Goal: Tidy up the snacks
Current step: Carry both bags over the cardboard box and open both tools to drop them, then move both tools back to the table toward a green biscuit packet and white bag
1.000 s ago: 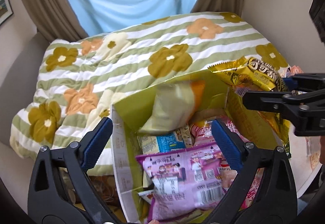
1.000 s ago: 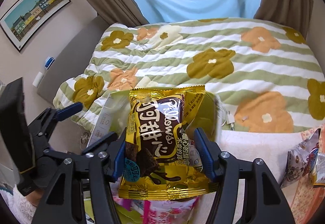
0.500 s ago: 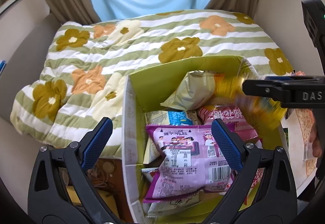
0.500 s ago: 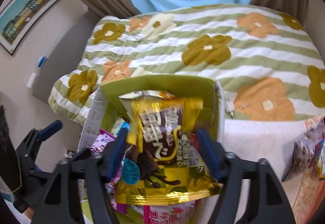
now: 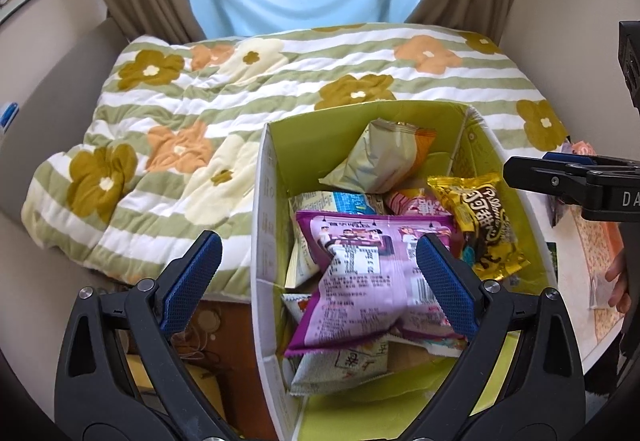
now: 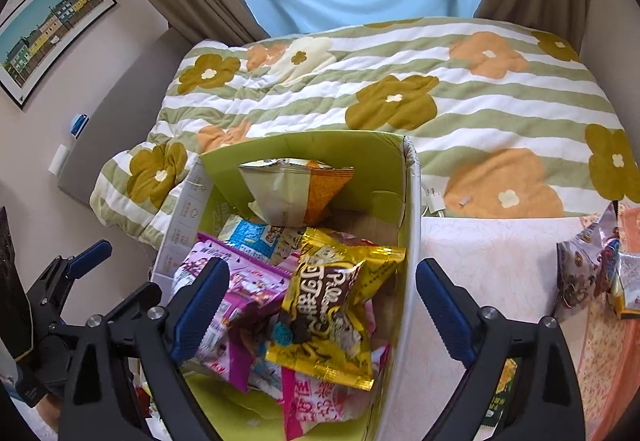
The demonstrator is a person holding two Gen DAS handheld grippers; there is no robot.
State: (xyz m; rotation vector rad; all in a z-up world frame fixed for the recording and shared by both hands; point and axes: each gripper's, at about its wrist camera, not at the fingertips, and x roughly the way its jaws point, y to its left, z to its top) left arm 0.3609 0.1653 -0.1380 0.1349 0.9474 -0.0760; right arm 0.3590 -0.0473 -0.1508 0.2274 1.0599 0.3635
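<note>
A green-lined cardboard box (image 5: 276, 145) (image 6: 408, 201) holds several snack bags. A gold chocolate-pillow bag (image 5: 480, 221) (image 6: 332, 305) lies loose on top at the box's right side. A purple bag (image 5: 368, 273) (image 6: 236, 297) lies beside it, and a pale green and orange bag (image 5: 380, 157) (image 6: 292, 193) leans on the far wall. My left gripper (image 5: 316, 281) is open and empty above the box's near left. My right gripper (image 6: 320, 305) is open and empty above the gold bag; it also shows at the right of the left wrist view (image 5: 576, 181).
A bed with a green-striped flowered quilt (image 5: 240, 101) (image 6: 440, 89) lies behind the box. A white table (image 6: 500, 261) to the right carries more snack bags (image 6: 588, 265). A white plug (image 6: 434, 201) lies by the box's far right corner. Wooden floor shows left of the box (image 5: 216, 321).
My right gripper opened and let go of the gold bag, which dropped into the box. The left gripper rose and pulled back a little, showing more of the box.
</note>
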